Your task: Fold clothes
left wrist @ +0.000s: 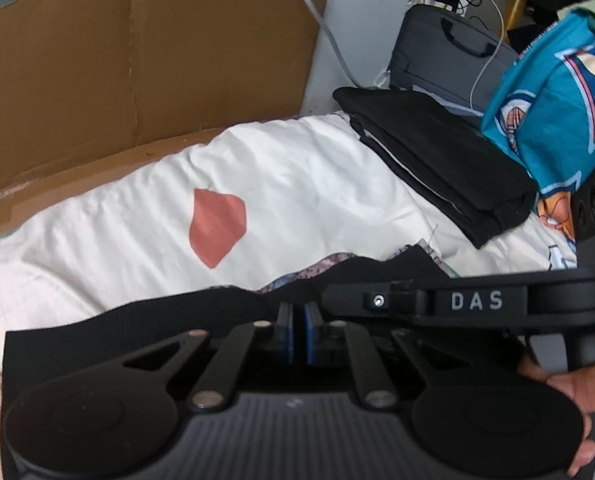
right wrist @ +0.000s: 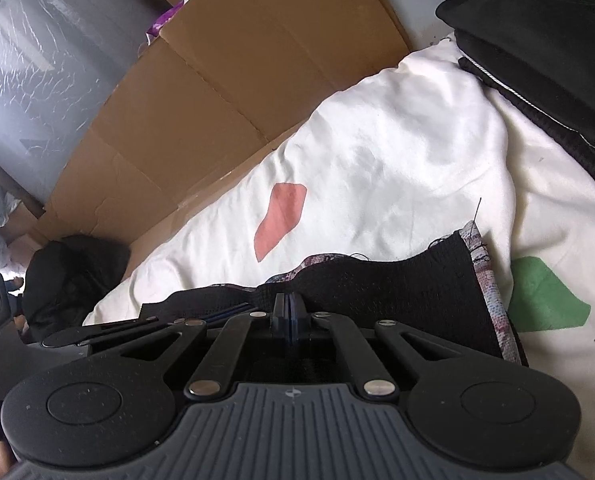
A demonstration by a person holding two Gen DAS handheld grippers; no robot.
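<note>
Both grippers sit side by side at the near edge of the white duvet. Left gripper: jaws nearly closed, blue pads pinching the top hem of the black garment. Right gripper: jaws fully together on the same hem. Garment is spread flat on the near duvet, patterned lining showing along its far edge. Folded black stack lies far right; cardboard sheet stands far left.

Both hand-held grippers closed
</note>
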